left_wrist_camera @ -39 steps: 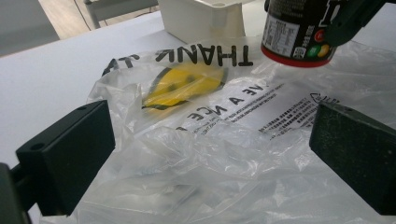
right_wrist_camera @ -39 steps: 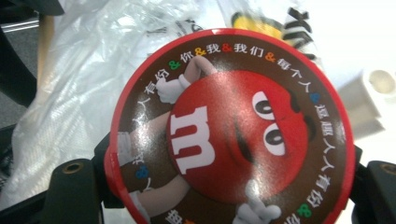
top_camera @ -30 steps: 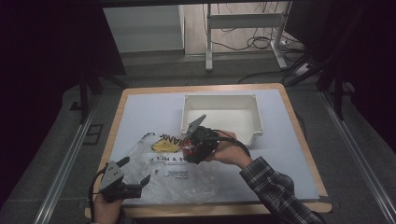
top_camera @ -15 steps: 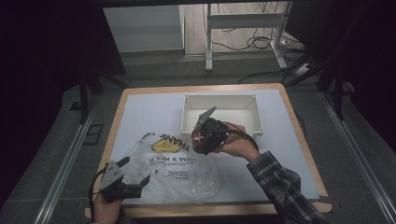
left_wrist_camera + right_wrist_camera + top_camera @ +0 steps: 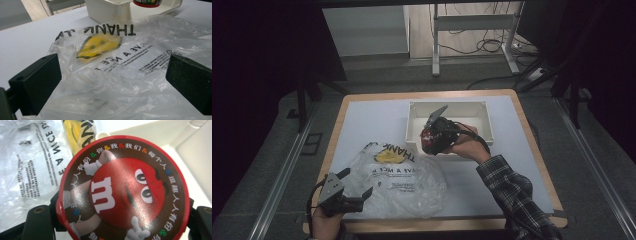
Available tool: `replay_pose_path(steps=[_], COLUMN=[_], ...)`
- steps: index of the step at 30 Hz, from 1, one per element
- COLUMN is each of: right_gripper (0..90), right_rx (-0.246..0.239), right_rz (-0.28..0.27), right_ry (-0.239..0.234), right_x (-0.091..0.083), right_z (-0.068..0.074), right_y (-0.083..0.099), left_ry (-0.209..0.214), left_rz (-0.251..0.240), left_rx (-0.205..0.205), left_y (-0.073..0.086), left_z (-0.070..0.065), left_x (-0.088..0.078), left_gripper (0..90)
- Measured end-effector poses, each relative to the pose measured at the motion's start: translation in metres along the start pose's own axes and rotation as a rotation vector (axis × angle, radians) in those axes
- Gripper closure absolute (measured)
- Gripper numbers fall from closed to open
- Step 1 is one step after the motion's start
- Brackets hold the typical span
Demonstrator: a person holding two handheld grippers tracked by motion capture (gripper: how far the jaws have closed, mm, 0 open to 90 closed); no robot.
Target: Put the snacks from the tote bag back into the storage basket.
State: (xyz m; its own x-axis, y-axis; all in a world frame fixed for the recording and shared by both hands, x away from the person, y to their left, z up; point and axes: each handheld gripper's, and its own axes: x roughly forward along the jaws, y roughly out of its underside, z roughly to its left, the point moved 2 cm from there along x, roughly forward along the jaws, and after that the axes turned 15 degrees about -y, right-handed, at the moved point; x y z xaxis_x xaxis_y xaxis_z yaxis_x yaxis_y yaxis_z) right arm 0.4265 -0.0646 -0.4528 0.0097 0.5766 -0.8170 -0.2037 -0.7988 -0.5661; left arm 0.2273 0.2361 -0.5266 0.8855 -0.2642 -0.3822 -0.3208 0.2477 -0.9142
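The right gripper (image 5: pixel 428 142), jaws clamped on the red candy tub (image 5: pixel 122 190), has carried it from the plastic bag (image 5: pixel 399 182) to the white bin (image 5: pixel 482 112) near the worktop's far edge. Dropping it in looks next. The left gripper (image 5: pixel 354 186) waits, jaws apart, at the bag's near-left corner.

Round candy tin (image 5: pixel 123 188): red rim, brown lid face printed with a red M&M character, white "m" and a ring of Chinese characters. Held off the bench, lid tilted sideways, above the near-left edge of the white tray (image 5: pixel 482 111), just beyond the clear plastic bag (image 5: pixel 399 180). No damage visible. Seen in the high view as a dark red object (image 5: pixel 430 140).
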Motion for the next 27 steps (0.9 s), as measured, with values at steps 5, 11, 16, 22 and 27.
replay_pose_path(steps=[5,11,16,22,27], right_gripper=[25.7,25.7,25.7,25.7,25.7], right_rx=[0.002,0.020,0.027,0.025,0.020], right_rz=[-0.007,-0.002,-0.013,-0.006,0.001], right_ry=[0.009,0.018,0.023,0.023,0.021], right_x=[0.003,0.009,0.016,0.028,0.040], right_z=[-0.009,-0.020,-0.028,-0.035,-0.041], right_y=[-0.002,-0.005,-0.010,-0.015,-0.016], left_ry=[0.000,0.000,0.003,0.007,0.007], left_rz=[0.001,0.002,0.001,0.002,0.004], left_rx=[0.004,0.004,0.001,0.004,0.011], left_y=[0.000,0.000,0.000,0.000,0.000], left_z=[0.000,0.000,0.000,0.000,-0.001], left_x=[0.000,0.000,0.000,0.000,0.000], left_gripper=[0.1,0.1,0.1,0.3,0.5])
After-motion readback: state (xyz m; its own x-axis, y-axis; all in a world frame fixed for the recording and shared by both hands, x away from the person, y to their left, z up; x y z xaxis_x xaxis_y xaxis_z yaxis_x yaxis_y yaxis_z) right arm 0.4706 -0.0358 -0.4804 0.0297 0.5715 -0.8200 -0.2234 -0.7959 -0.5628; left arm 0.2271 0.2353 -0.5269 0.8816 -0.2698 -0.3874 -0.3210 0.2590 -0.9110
